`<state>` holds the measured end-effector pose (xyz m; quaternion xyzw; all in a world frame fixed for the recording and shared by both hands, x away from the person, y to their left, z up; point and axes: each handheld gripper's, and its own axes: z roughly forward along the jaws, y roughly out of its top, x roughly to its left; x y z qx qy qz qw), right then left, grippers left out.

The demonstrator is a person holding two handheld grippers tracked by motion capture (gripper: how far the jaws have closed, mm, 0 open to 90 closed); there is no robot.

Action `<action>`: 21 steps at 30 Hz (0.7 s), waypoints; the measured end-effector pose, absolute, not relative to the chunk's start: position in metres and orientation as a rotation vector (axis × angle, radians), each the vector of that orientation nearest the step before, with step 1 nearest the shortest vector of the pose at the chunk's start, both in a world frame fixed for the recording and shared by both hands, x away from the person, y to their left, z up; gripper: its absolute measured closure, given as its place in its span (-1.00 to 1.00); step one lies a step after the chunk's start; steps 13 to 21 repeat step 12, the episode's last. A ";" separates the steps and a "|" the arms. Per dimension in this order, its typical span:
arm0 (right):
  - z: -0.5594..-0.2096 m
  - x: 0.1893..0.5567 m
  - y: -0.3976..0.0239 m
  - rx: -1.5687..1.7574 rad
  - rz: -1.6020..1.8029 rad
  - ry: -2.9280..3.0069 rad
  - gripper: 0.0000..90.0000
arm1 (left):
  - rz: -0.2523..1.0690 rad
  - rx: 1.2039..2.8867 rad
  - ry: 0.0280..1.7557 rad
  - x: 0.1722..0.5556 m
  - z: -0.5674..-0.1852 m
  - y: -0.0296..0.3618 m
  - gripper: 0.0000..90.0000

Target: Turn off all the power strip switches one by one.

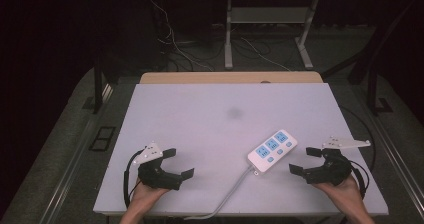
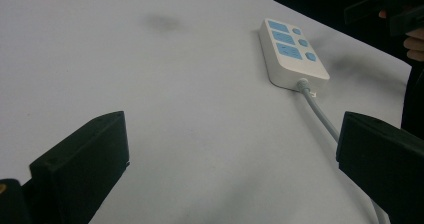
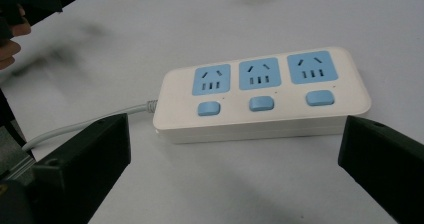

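White and blue, the power strip [image 1: 272, 151] lies at the near right of the table [image 1: 200, 114] in the high view, its cord [image 1: 227, 196] trailing to the near edge. Left gripper [image 1: 177, 163] and right gripper [image 1: 305, 160] rest either side, jaws apart and empty.

Left gripper view: strip [image 2: 292, 54] far right, well apart.

Right gripper view: strip [image 3: 260, 91] just beyond the spread jaws, untouched.

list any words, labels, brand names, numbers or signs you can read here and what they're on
None: no word, brand, number or sign can be read in these pictures.
power strip: its white body and three blue socket faces carry only slot holes, no print that shows.
three blue buttons: plain, no marks.
white board: bare apart from a grey smudge.
left gripper and right gripper: plain black jaws, nothing printed.
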<state>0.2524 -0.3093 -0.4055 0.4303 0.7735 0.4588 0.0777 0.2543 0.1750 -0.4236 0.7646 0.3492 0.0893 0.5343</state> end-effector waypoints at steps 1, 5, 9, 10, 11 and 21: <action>-0.408 0.251 -0.308 1.285 1.380 2.315 -1.00 | 0.213 1.823 0.831 0.254 -0.424 0.175 -1.00; -0.415 0.247 -0.306 1.289 1.401 2.313 -1.00 | 0.212 1.821 0.830 0.254 -0.423 0.175 -1.00; -0.423 0.244 -0.307 1.277 1.419 2.307 -0.99 | 0.211 1.821 0.832 0.254 -0.424 0.176 -1.00; -0.423 0.244 -0.306 1.276 1.423 2.309 -0.99 | 0.210 1.821 0.833 0.255 -0.424 0.176 -1.00; -0.423 0.244 -0.306 1.271 1.425 2.313 -0.99 | 0.209 1.820 0.834 0.255 -0.424 0.175 -1.00; -0.424 0.244 -0.306 1.264 1.425 2.314 -0.99 | 0.209 1.821 0.833 0.255 -0.424 0.175 -1.00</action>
